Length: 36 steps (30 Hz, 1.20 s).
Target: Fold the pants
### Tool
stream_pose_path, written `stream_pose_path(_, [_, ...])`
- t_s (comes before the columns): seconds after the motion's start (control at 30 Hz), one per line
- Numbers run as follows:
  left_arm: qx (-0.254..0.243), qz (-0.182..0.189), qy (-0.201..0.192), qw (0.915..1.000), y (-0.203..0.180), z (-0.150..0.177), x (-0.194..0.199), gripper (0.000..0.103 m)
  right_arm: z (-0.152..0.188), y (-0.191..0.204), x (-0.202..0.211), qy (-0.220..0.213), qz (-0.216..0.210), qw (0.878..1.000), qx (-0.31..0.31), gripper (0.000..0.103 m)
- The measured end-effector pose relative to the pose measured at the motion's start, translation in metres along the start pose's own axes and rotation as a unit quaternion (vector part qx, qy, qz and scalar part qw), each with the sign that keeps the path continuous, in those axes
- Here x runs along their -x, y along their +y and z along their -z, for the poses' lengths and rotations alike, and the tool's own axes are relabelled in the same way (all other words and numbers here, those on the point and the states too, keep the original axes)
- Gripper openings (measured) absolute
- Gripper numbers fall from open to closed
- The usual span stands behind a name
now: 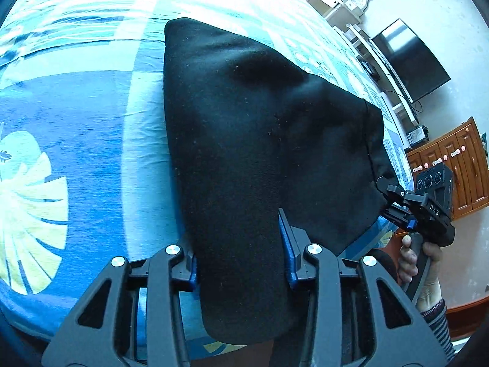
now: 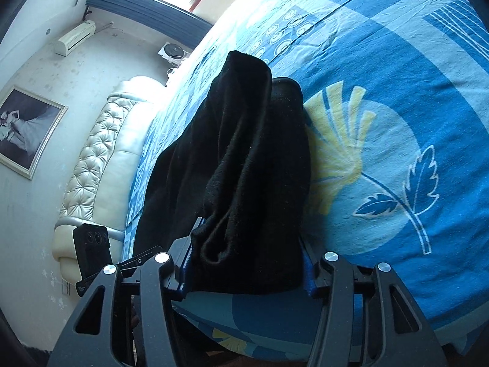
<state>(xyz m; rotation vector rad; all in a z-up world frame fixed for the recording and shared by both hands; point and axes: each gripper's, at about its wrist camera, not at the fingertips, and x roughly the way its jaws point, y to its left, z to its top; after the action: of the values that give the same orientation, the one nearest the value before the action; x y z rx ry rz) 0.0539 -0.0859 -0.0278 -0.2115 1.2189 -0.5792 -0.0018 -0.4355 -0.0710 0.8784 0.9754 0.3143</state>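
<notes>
Black pants (image 1: 244, 140) lie lengthwise on the blue patterned bed sheet (image 1: 76, 116), with their near end lifted. My left gripper (image 1: 238, 244) is shut on one near corner, and the cloth fills the gap between its blue pads. Further right, my right gripper (image 1: 388, 188) bites the other corner, held by a person's hand (image 1: 418, 263). In the right wrist view the pants (image 2: 244, 153) hang bunched and folded between the fingers of my right gripper (image 2: 249, 244), which is shut on them. The left gripper's body (image 2: 91, 250) shows at lower left.
A cream tufted headboard (image 2: 97, 165) edges the bed on the left of the right wrist view. A dark TV (image 1: 409, 61), a white shelf unit (image 1: 333, 3) and a wooden cabinet (image 1: 458, 165) stand beyond the bed's right side. A framed picture (image 2: 27, 131) hangs on the wall.
</notes>
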Motion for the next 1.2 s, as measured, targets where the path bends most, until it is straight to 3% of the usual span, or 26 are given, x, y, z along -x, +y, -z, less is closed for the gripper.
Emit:
stream_pose_path(0.43, [0.026,-0.059,-0.039,0.9972,0.052,0.020,0.049,0.039,0.021,0.057,-0.067,0.049,-0.027,0.998,0.030,0.053])
stream_pose_path(0.83, [0.049,-0.057,-0.054,0.9957,0.074,0.033,0.064,0.039,0.028,0.085,-0.092,0.067,-0.027,0.997,0.041,0.053])
stream_pose_path(1.2, [0.050,-0.052,-0.057,0.9957,0.075,0.034,0.066,0.039,0.031,0.074,-0.091,0.061,-0.032,0.997,0.027,0.053])
